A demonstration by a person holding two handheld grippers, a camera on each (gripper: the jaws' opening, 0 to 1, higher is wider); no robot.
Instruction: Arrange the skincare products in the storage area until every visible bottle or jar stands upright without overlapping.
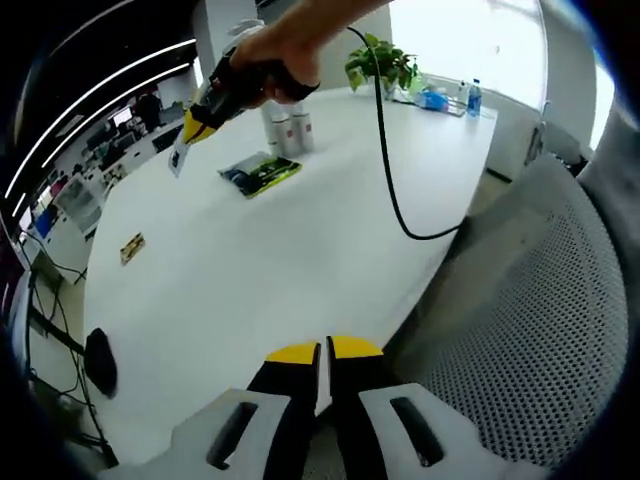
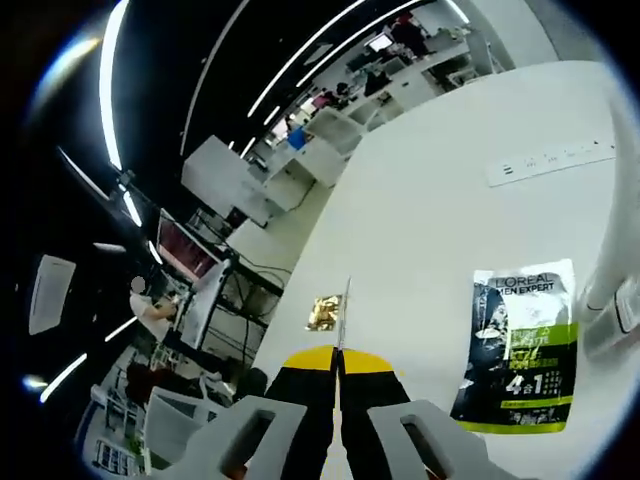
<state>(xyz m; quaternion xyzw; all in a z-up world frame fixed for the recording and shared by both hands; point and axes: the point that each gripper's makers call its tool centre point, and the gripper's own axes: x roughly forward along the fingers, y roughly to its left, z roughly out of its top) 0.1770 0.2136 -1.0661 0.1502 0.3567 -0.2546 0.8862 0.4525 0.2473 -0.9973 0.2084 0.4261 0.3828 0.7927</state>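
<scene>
Two or three white bottles (image 1: 290, 130) stand upright together at the far side of the white table (image 1: 300, 260). A black and green flat packet (image 1: 260, 175) lies just in front of them, and in the right gripper view this packet (image 2: 520, 345) lies to the right of my jaws. A hand holds my right gripper (image 1: 190, 130) above the table left of the bottles, shut on a thin white sachet (image 1: 179, 158). That sachet (image 2: 344, 305) shows edge-on between the right gripper's (image 2: 340, 355) yellow tips. My left gripper (image 1: 320, 350) is shut and empty at the near table edge.
A small gold sachet (image 1: 132, 247) lies alone at the left. A black cable (image 1: 390, 170) hangs from the hand across the table. A potted plant (image 1: 380, 62) and a blue bottle (image 1: 474, 96) stand far back. A mesh chair (image 1: 540, 330) is on the right, and a power strip (image 2: 550, 160) lies on the table.
</scene>
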